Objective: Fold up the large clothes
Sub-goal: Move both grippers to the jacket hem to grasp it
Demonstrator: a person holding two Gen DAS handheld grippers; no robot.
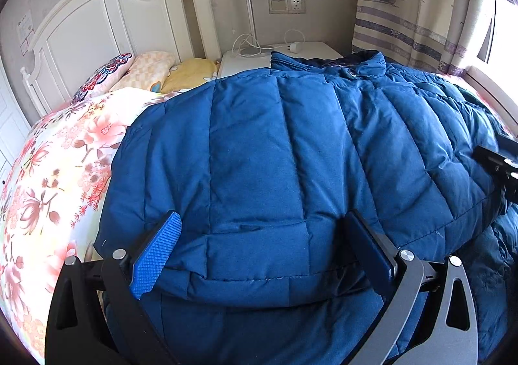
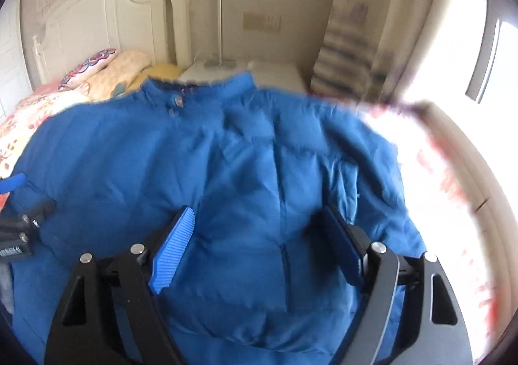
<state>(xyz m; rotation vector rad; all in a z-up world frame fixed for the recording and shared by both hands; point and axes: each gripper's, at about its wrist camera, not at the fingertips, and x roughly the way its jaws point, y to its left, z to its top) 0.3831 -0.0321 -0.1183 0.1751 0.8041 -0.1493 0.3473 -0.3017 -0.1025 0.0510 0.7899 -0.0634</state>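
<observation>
on the floral bed (image 1: 55,177), the blue padded jacket (image 1: 275,154) lies folded over itself; my left fingers (image 1: 262,255) and right fingers (image 2: 255,248) stand open above it, gripping nothing. best pinch both layers at the hem, evenly.

No legible text, brand or number. A paper notice (image 1: 25,29) on the wall, upper left of the left wrist view, is too small to read.
</observation>
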